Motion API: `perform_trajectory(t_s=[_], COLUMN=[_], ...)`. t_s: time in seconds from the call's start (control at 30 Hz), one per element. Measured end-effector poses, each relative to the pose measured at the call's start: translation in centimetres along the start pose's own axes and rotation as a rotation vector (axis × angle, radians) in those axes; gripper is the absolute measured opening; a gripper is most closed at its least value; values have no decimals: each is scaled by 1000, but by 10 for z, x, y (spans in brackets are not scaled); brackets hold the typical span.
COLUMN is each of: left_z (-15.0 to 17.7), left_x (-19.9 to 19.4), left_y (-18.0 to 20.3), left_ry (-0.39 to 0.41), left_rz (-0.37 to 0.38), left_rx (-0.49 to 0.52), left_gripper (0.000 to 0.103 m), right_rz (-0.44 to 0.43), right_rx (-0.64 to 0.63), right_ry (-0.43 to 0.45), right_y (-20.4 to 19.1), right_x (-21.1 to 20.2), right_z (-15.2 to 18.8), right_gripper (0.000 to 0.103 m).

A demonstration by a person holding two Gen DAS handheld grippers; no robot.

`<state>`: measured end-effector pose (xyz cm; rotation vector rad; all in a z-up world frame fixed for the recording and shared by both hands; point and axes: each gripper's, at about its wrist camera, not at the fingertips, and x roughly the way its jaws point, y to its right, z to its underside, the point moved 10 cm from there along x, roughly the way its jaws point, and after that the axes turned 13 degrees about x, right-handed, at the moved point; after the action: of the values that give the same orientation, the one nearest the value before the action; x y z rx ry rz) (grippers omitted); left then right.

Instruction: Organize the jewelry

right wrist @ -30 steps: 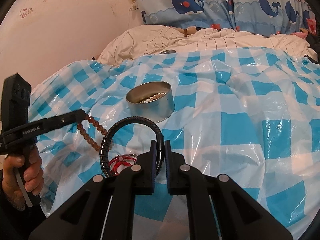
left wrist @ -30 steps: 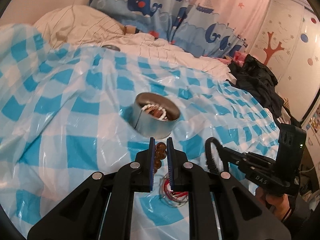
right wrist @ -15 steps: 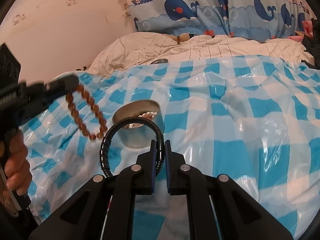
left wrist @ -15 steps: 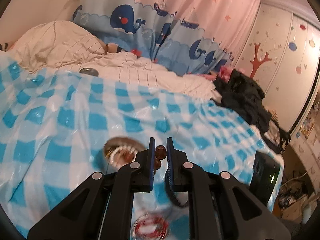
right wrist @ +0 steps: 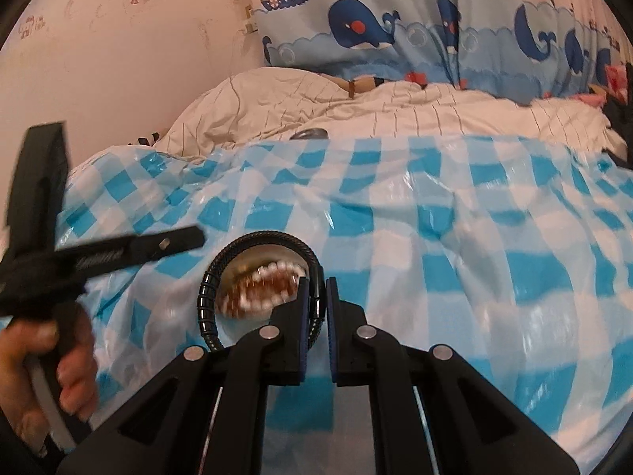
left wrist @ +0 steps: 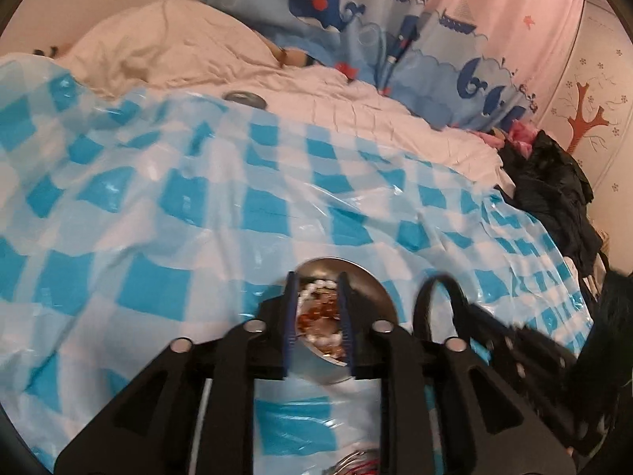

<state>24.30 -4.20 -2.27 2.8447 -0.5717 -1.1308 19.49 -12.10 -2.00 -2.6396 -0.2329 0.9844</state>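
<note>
Hovering over the tin (left wrist: 372, 277), the left claw (left wrist: 316, 316) points down into its mouth, and its jaws are opening with nothing pressed between the blue pads: through the gap only the beads (left wrist: 320, 312) already lying in the tin show, white ones and brown ones mixed. So that claw's load looks delivered; its pads stand apart and grip nothing.

The move that matters next seems to belong to the right claw (right wrist: 315, 301). Its jaws are pressed together on the black bangle (right wrist: 209, 297), pinching the ring at its right side so that the hoop stands up and arcs away to the left of the pads. Seen from the right wrist, the hoop frames the tin (right wrist: 261, 253) almost exactly: the tin lies just beyond and slightly left of the fingertips, below the ring. Whether the ring hangs fully over the opening or partly outside the near rim cannot be told from this blurred view.

From the left wrist the bangle (left wrist: 439, 297) sits just right of the tin, near its rim. A small carry toward the tin's middle should come before letting go.

A red bangle (left wrist: 356, 463) lies on the bed (left wrist: 158, 237), nearest the left claw.
</note>
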Motion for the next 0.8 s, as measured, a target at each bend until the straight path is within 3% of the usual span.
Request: perform_trajectory(t_s=[0.1, 0.17, 0.23, 0.37, 0.43, 0.53, 0.67, 0.8], left_z=[10, 23, 38, 71, 85, 103, 119, 129], left_x=[-11, -18, -23, -31, -34, -39, -40, -35], left_y=[-9, -14, -14, -9, -4, 6, 20, 37], left_ry=[-11, -30, -53, -105, -128, -145, -163, -188], left_rz=[-18, -36, -33, -6, 4, 26, 49, 75], left_rx=[-5, 2, 5, -1, 12, 14, 30, 97], left_gripper=[28, 32, 34, 38, 40, 43, 44, 44], right_rz=[10, 32, 58, 61, 61, 43, -34, -46], right_rx=[-19, -30, -37, -34, -38, 4, 125, 138], right_ry=[-10, -63, -114, -89, -87, -137, -242, -240], right_y=[-15, -20, -19, -6, 2, 21, 34, 30], right_x=[18, 36, 49, 16, -6, -37, -46, -42], right_z=[-8, -5, 3, 17, 30, 70, 121, 123], right_gripper=[9, 9, 16, 22, 33, 34, 34, 34])
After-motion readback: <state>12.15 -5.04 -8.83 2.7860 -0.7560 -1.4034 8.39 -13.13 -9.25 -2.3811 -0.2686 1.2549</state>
